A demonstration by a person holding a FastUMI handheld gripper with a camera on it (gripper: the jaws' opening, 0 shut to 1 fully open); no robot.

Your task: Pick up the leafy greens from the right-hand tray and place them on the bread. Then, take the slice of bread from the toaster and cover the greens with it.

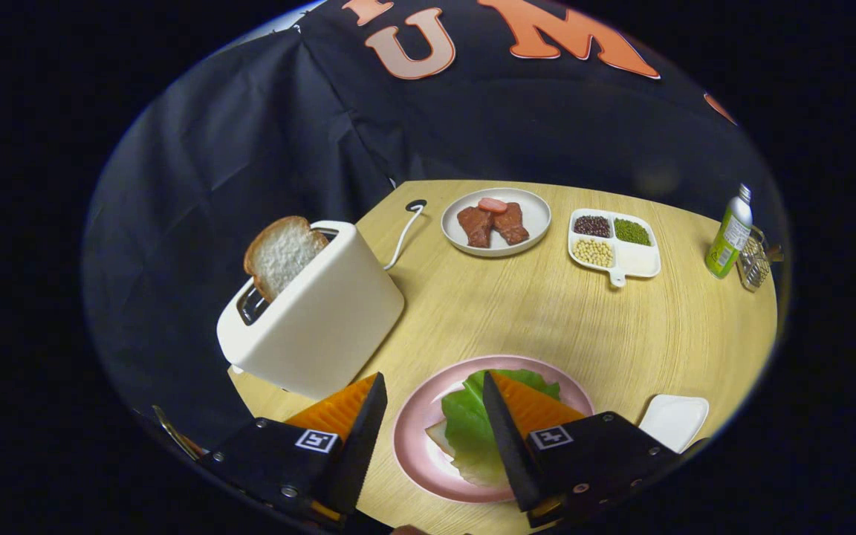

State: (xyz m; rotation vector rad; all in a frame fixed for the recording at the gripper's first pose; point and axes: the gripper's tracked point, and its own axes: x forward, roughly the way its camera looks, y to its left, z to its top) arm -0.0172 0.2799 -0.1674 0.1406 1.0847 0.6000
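The leafy greens (469, 423) lie on a slice of bread (439, 438) in the pink plate (417, 416), between and just under my fingers. My gripper (434, 386) is open above the plate with nothing held. A white toaster (316, 312) stands ahead to the left, with a slice of bread (279, 255) sticking up from its slot. An empty white tray (673, 420) sits to the right of the pink plate.
Beyond the plate on the wooden table (547, 312) are a white plate with meat pieces (495, 221), a divided dish of beans (614, 241), a green bottle (729, 234) and a wire basket (753, 260). The toaster's cord (402, 238) runs to a hole in the table.
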